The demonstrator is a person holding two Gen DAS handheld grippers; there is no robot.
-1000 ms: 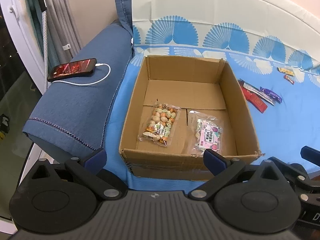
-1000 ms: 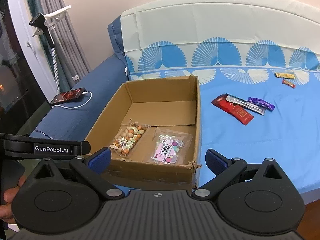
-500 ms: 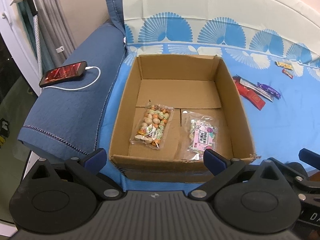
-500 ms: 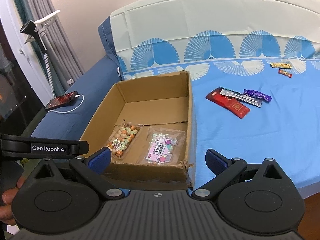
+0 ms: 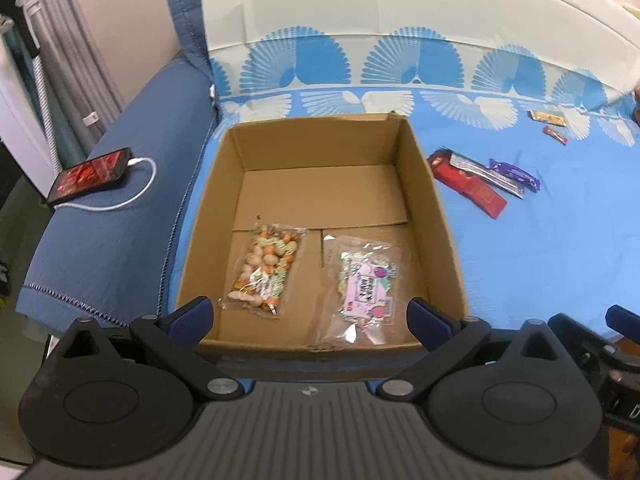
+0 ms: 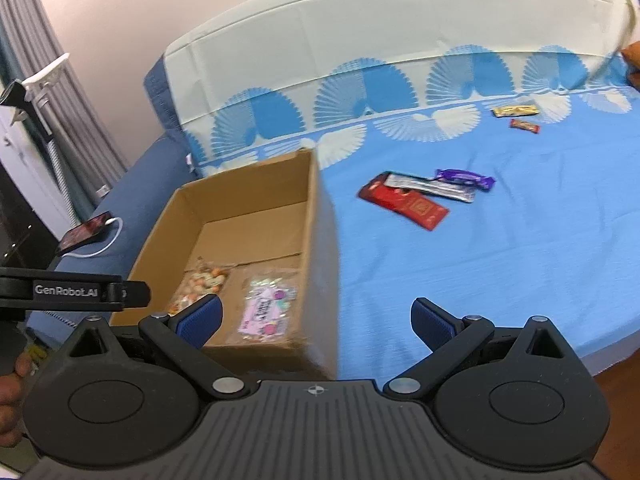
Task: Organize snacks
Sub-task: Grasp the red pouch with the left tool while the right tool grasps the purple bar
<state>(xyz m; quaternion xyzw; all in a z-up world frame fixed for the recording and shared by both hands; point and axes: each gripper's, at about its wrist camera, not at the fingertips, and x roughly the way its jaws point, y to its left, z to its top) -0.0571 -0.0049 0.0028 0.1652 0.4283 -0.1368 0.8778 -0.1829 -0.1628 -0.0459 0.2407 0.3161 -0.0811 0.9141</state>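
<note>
Left gripper [image 5: 311, 314], right gripper [image 6: 316, 316] agape, empty

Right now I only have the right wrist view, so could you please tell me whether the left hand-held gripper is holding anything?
Observer: No. The left hand-held gripper is open and empty, with its fingers spread over the near edge of the cardboard box.
Operator: Thank you. One of my own fingers covers part of the nut bag. Does it lie wholly inside the box?
Observer: Yes. The nut bag lies flat on the box floor at the near left, beside the pink candy bag but not touching it.
</note>
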